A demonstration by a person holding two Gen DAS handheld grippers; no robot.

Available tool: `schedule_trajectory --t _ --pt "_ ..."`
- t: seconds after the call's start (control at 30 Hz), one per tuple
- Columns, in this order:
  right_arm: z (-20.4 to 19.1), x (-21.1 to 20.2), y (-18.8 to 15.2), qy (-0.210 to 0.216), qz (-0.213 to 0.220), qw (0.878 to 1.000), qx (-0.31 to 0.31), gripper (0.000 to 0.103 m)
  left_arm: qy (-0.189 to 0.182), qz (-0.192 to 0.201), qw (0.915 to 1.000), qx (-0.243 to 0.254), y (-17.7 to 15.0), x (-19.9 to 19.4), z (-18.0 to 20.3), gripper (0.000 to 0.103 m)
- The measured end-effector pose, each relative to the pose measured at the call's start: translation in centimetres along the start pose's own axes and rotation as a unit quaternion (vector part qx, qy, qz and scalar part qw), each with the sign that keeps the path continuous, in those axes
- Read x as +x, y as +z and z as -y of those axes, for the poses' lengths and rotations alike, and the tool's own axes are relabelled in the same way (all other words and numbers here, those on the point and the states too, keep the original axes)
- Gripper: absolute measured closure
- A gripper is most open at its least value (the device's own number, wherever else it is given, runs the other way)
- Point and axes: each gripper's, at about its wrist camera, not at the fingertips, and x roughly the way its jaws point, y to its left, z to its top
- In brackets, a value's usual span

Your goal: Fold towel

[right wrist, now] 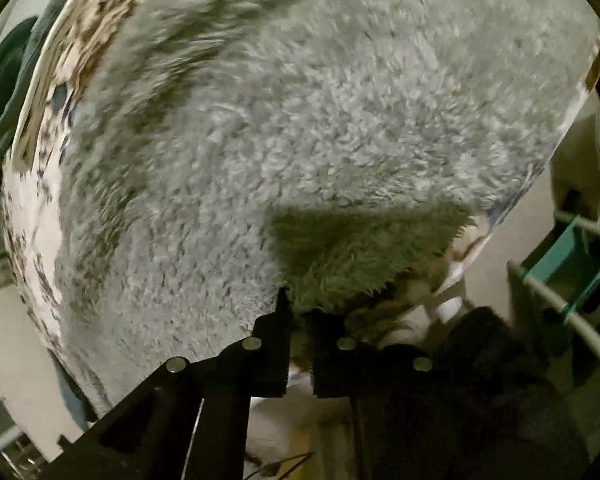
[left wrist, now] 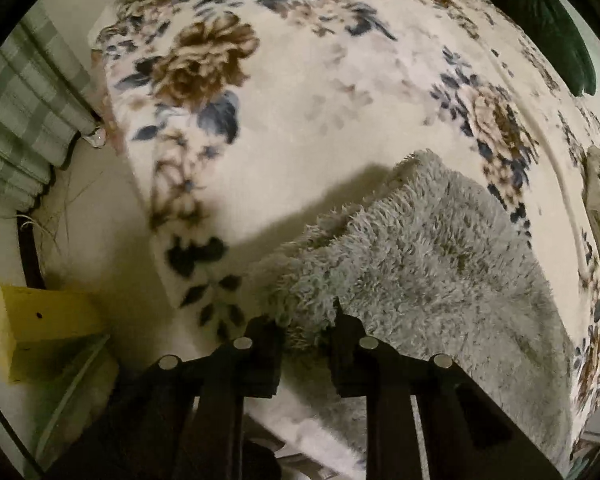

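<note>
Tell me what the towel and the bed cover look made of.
Towel: long-pile shaggy grey fabric, probably microfibre or chenille; loose tufts stand up along its edge. Cover: soft plush fleece, matte, printed with brown and blue flowers; fuzzy outlines suggest a short nap.

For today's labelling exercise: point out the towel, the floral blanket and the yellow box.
towel (left wrist: 440,264), left wrist view, shaggy middle.
floral blanket (left wrist: 320,92), left wrist view, pale patch between flowers.
yellow box (left wrist: 48,312), left wrist view, top face.

The towel (left wrist: 440,264) is fluffy and grey. The blanket (left wrist: 308,92) is cream with brown flowers and blue leaves. The box (left wrist: 40,320) is yellow.
</note>
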Motion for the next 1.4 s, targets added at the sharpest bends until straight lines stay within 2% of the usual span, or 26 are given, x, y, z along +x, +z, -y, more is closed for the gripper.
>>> schedule_trajectory --t 0.13,0.27,0.33,0.37,0.4,0.43,0.47,0.5,0.53,0.63,0.7,0.77,0.87,0.9,0.93,0.97,1.0,1.03,1.13,1.23,1.33,1.4 --pt "0.4 -1.1 -0.8 -0.015 -0.004 1.0 -0.009 0.097 0.012 -0.008 0.9999 0.0 -0.6 0.0 -1.4 0.087" --pt "0.5 -0.2 -0.7 -0.029 -0.024 0.999 -0.02 0.097 0.007 -0.048 0.9988 -0.007 -0.3 2.5 -1.8 0.083" --pt "0.7 0.4 -0.4 -0.025 -0.046 0.999 -0.012 0.089 -0.002 -0.065 0.9979 -0.009 0.0 2.6 -1.8 0.083" --pt "0.4 0.2 -0.2 -0.023 -0.057 0.998 -0.018 0.08 -0.005 -0.064 0.9979 -0.009 0.1 2.2 -1.9 0.081" --pt "-0.1 -0.1 -0.1 -0.019 -0.062 0.998 -0.029 0.062 -0.008 -0.058 0.9983 -0.006 0.2 1.7 -2.0 0.075" --pt "-0.6 -0.7 0.0 -0.015 -0.063 0.997 -0.043 0.054 -0.003 -0.053 0.9986 -0.002 0.3 1.1 -2.1 0.06" --pt "-1.3 -1.6 0.0 -0.014 -0.06 0.996 -0.06 0.045 0.003 -0.048 0.9988 0.005 0.4 0.4 -2.2 0.05" --pt "-1.8 -2.7 0.1 -0.017 -0.056 0.995 -0.076 0.043 0.009 -0.038 0.9992 0.014 0.5 -0.5 -2.3 0.03" --pt "-2.6 -3.6 0.2 -0.018 -0.05 0.995 -0.09 0.043 0.014 -0.027 0.9993 0.02 0.6 -1.3 -2.3 0.02" --pt "-4.6 -6.5 1.9 -0.005 -0.031 0.995 -0.099 0.04 0.038 0.022 0.9974 0.057 0.9 -5.1 -0.9 0.02" --pt "-5.9 -8.2 4.0 0.004 -0.014 0.997 -0.08 0.04 0.05 0.032 0.9947 0.084 0.7 -6.6 1.2 0.02" --pt "-7.7 -8.7 7.0 0.009 -0.002 0.998 -0.063 0.04 0.038 0.042 0.9926 0.108 0.7 -8.0 3.8 0.02" --pt "-9.1 -7.1 10.3 0.005 -0.009 1.0 -0.015 0.04 -0.013 0.043 0.9908 0.128 0.3 -8.8 8.3 0.02" --pt "-8.8 -6.1 11.2 0.016 -0.018 1.0 0.016 0.044 -0.033 0.021 0.9894 0.14 0.1 -8.1 10.6 0.02" --pt "-8.5 -5.3 12.1 0.025 -0.018 0.998 0.048 0.057 -0.054 -0.009 0.9875 0.148 -0.2 -7.1 13.0 0.02" --pt "-7.6 -4.8 11.9 0.02 -0.006 0.997 0.068 0.099 -0.073 -0.027 0.985 0.154 -0.5 -6.6 14.6 0.02" --pt "-7.2 -5.0 12.2 0.009 0.012 0.996 0.087 0.098 -0.092 -0.041 0.9806 0.168 -1.2 -5.7 16.9 0.02" --pt "-7.1 -5.4 12.4 0.018 0.028 0.995 0.096 0.098 -0.095 -0.047 0.9754 0.193 -1.9 -4.7 19.6 0.02" --pt "-7.0 -6.4 12.1 0.027 0.051 0.994 0.093 0.098 -0.093 -0.064 0.9596 0.258 -3.8 -2.0 25.3 0.02" --pt "-6.1 -7.0 12.1 0.044 0.064 0.993 0.094 0.099 -0.092 -0.102 0.943 0.303 -6.0 0.7 29.5 0.02" --pt "-5.8 -7.2 12.4 0.056 0.081 0.992 0.076 0.099 -0.072 -0.101 0.9337 0.336 -7.6 2.9 31.9 0.02" --pt "-5.7 -7.0 13.4 0.061 0.077 0.994 0.053 0.099 -0.051 -0.105 0.9318 0.344 -8.1 4.9 32.4 0.02"
